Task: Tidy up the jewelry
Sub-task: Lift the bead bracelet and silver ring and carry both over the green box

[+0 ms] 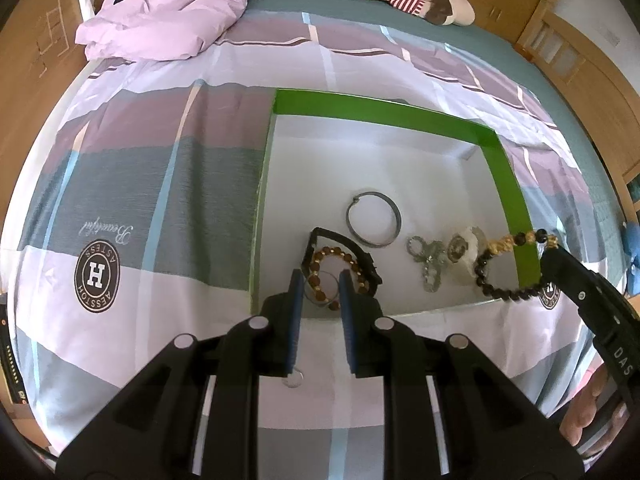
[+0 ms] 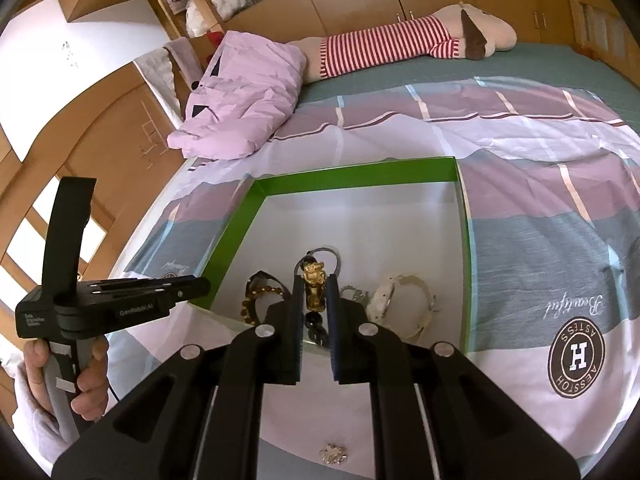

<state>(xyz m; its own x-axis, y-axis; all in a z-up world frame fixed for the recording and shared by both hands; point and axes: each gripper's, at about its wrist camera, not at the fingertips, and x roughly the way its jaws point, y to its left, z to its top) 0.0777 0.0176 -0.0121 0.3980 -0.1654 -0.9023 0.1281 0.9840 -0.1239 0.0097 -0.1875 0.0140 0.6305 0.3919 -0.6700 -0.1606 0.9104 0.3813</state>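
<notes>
Item: dark bead bracelet (image 1: 500, 268) with gold charm (image 2: 314, 286), pinched by right gripper (image 2: 314, 312), dangling over green-walled tray's (image 1: 508, 172) near rim.
Left gripper (image 1: 320, 284): spread, empty, above brown bead bracelet (image 1: 336, 268).
Risk: trailing beads snag rim, or land outside on release.

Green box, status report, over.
Right claw shut on black-and-gold bead bracelet, above green box. Left claw open, empty. Nothing blocking.

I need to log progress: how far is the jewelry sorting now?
Mostly done. Inside the green box lie a metal bangle, a brown bead bracelet, a silver piece and a white watch. The right gripper holds a black bead bracelet above the box. A small shiny piece remains on the bedsheet.
</notes>
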